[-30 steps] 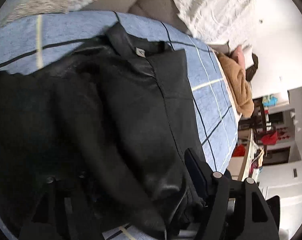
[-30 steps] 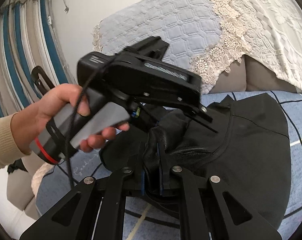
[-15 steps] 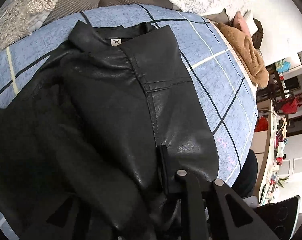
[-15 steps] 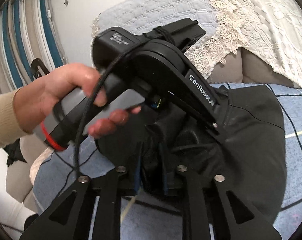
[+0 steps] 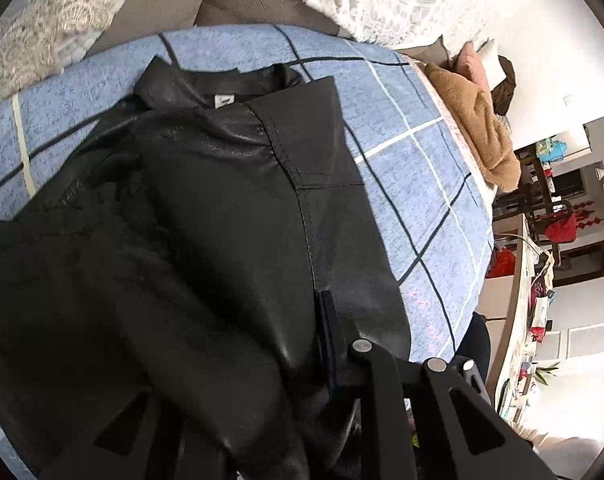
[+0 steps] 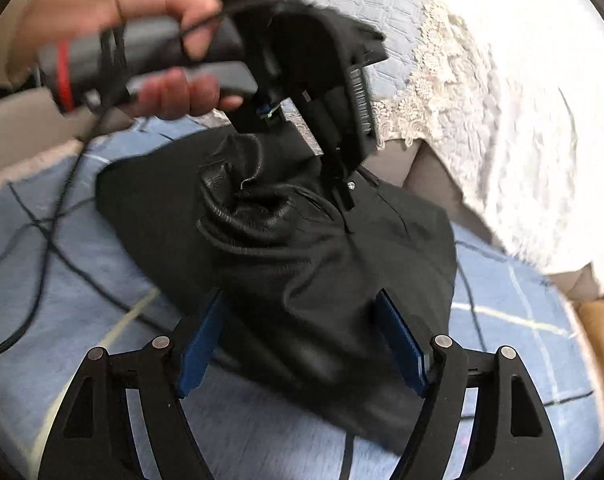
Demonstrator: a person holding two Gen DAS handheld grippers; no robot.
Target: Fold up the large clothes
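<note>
A black leather jacket (image 5: 237,208) lies heaped on a blue checked bedspread (image 5: 414,184), and both tongs are at it. The right gripper (image 6: 302,340) hangs just over the near edge of the garment with its blue-padded fingers (image 6: 199,340) spread wide, the leather between and beyond them but not pinched. The left gripper (image 6: 342,192) points down into the bunched middle of the jacket, its fingers pressed together on a fold of leather there (its own camera shows one black finger (image 5: 328,332) against the cloth, the other buried under the folds). Only the left wrist view shows the collar (image 5: 221,88) with its small white label (image 5: 223,101), a tan blanket (image 5: 478,120) at the bed's far side and a room beyond; only the right wrist view shows the left hand (image 6: 149,44) round the grey handle, its cable trailing over the bedspread, and a lace-edged cover (image 6: 442,92). In the left view the jacket's long axis runs from the gripper away to the collar, which points toward the head of the bed.
</note>
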